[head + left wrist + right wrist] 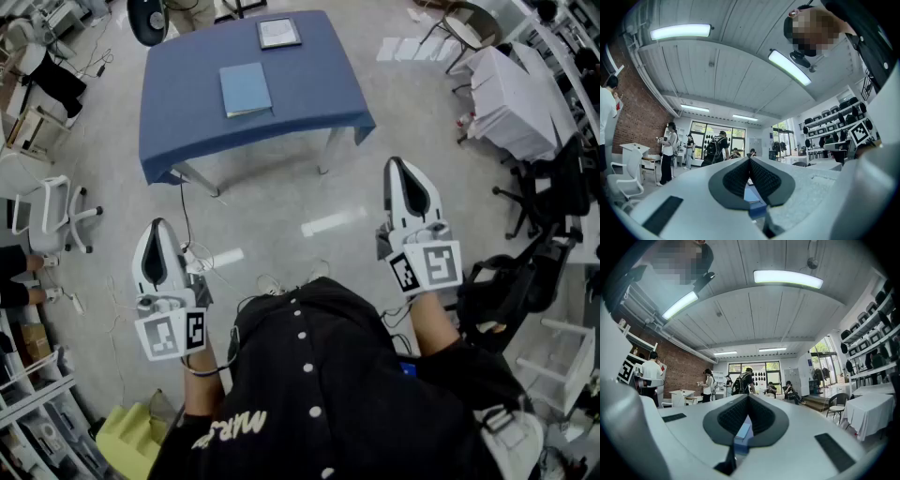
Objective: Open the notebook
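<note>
Fingers (737, 179) of the left gripper (157, 228) pressed together, tips touching, nothing between them. Same for the right gripper (396, 167): fingers (732, 417) shut tight, nothing held. Both grippers out in front of the body, side by side but well apart, pointing toward the table (309, 89). Left one lower in the head view, right one higher. On the back of each, a cube with black and white squares: left cube (172, 334) and right cube (427, 265).

Farther ahead, on the table with the blue cloth, the notebook (246, 89). Light blue, closed, lying flat near the middle of the table. Well apart from both grippers, with grey floor (281, 206) between. Near the far edge of the table, a flat thing with a dark frame (278, 33), apart from the notebook.

At the bottom of the head view, a black top with white buttons (309, 375). Thin cables (267, 279) on the floor just in front of it. Off to the left, a white chair (54, 211). Off to the right, a black chair (548, 187) and a second table under a white cloth (511, 94).

Seen from both gripper views, a big room with long ceiling lights (787, 279), a brick wall (628, 126) and people (717, 147) standing near the windows (701, 133) at the back.
</note>
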